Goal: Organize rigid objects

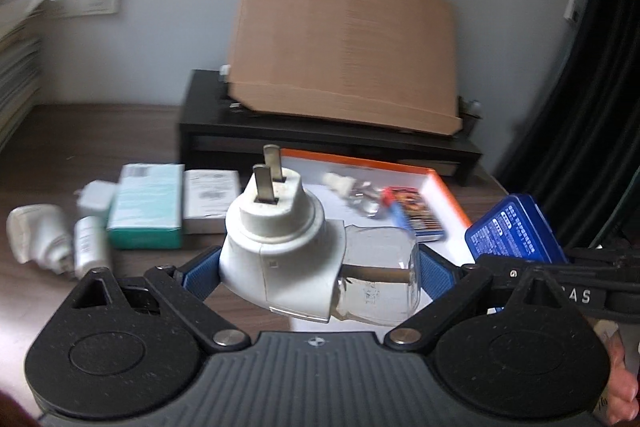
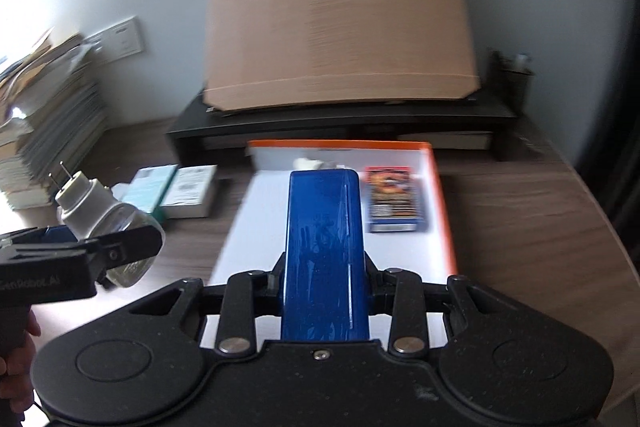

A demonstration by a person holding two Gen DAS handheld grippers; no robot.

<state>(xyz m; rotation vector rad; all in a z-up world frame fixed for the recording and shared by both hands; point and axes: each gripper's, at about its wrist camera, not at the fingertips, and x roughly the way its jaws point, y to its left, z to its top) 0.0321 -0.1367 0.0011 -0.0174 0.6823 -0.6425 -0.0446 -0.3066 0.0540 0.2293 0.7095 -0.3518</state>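
Observation:
My left gripper (image 1: 316, 267) is shut on a white plug-in vaporizer (image 1: 280, 247) with two metal prongs pointing up and a clear liquid bottle (image 1: 380, 283) on its right. It also shows in the right wrist view, the vaporizer (image 2: 92, 207) hanging left of the tray. My right gripper (image 2: 324, 283) is shut on a long glossy blue case (image 2: 324, 247), held over the white inside of an orange-rimmed tray (image 2: 440, 187). The blue case (image 1: 516, 231) shows its printed side in the left wrist view. A card pack (image 2: 390, 199) and a small white item (image 2: 308, 163) lie in the tray.
Left of the tray lie a teal box (image 1: 146, 211), a white box (image 1: 210, 201), a small white bottle (image 1: 90, 247) and a white adapter (image 1: 96, 197). Behind stands a black riser (image 1: 328, 135) with a cardboard sheet (image 1: 344, 35) leaning on the wall. Stacked papers (image 2: 48, 131) fill the far left.

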